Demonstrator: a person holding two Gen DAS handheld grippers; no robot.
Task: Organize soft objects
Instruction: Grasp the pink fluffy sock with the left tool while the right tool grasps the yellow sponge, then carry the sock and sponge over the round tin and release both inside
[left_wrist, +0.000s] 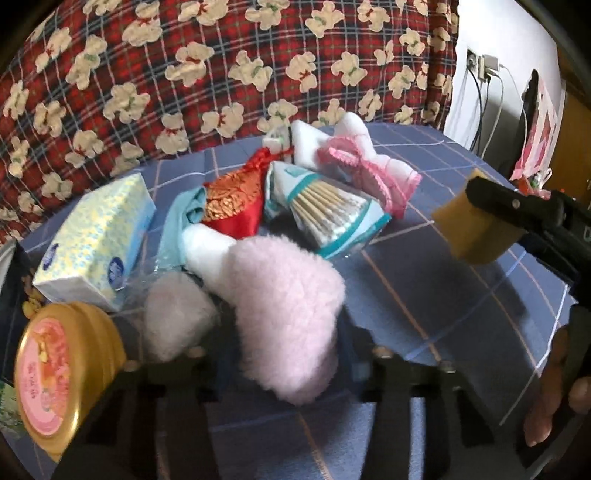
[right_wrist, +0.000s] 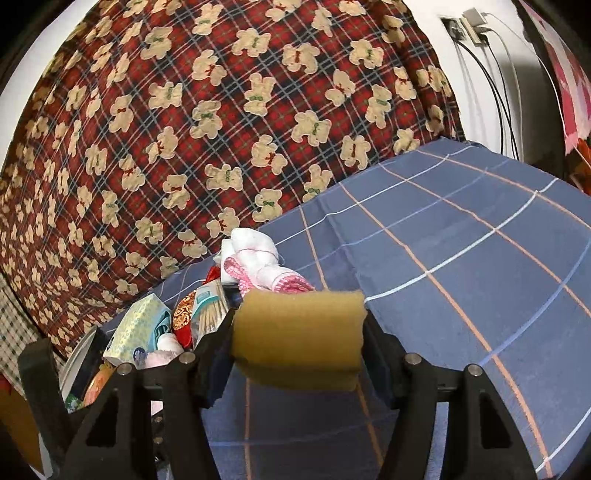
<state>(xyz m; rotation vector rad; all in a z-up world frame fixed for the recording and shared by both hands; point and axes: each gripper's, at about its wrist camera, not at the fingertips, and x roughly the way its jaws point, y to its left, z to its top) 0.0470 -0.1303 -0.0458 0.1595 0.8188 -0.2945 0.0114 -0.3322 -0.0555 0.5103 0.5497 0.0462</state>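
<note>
The right tool (right_wrist: 299, 332) is gripping a yellow sponge (right_wrist: 299, 334) crosswise, with the sponge's long axis running from one finger to the other and its flat face turned toward the camera. In the left wrist view the same sponge (left_wrist: 476, 230) is hanging above the blue checked bedsheet (left_wrist: 424, 280), well to the right of the tissue box (left_wrist: 96, 236), which is serving here as the landmark; the right tool (left_wrist: 491, 210) is coming in from the right edge.

The left tool (left_wrist: 280, 354) is standing spread, its fingers on either side of a fluffy pink slipper (left_wrist: 288, 314) (whether they are touching it I cannot tell). The slipper is lying just right of the tissue box, its long axis running from near the camera toward the pile, with the end that is nearer the pile lying against a white cloth (left_wrist: 210, 251).

Just behind and right of the tissue box, a red brocade pouch (left_wrist: 236, 199) is sitting beside a packet of cotton swabs (left_wrist: 328, 214), whose sticks are fanning out toward the right. Farther right of the box, a white and pink knitted piece (left_wrist: 365, 166) is resting near the teddy-bear plaid blanket (left_wrist: 221, 74). Just in front of the box, a gold-lidded jar (left_wrist: 62, 373) is lying on its side, lid facing the camera.
</note>
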